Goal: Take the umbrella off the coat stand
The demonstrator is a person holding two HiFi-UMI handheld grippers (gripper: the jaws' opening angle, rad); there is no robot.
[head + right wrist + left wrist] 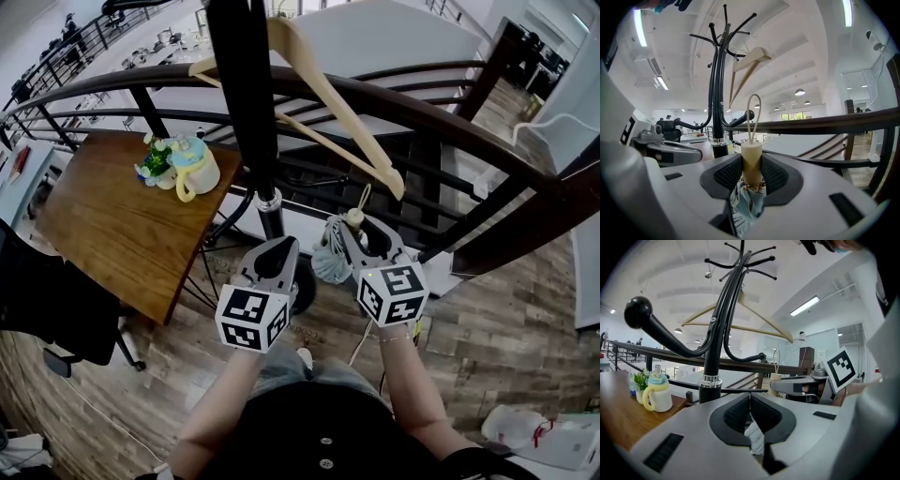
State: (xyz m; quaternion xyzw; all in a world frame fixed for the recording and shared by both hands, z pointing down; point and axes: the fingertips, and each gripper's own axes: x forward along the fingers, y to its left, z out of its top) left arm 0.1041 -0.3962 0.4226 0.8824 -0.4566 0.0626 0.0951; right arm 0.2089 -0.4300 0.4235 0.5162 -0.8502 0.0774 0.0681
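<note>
Evidently the main step is done: we find the umbrella [330, 264] clear of the coat stand [246, 103], touching none of its hooks in any view. The right gripper [751, 174] has its jaws clamped on the umbrella's pale handle [751, 157]; the cord loop [748, 123] stands free above the handle and the folded fabric hangs below the jaws. In the head view the umbrella sits at about three o'clock from the foot of the stand's pole, just beside it but apart. The left gripper [749, 401] has its jaws pressed together with nothing gripped and points at the pole, which stands at twelve o'clock from it. A wooden hanger [323, 89] is on the stand, untouched. In our judgement what remains is to carry the umbrella well away from the stand; we see no obstruction to that beyond the railing [441, 117] at twelve o'clock.
</note>
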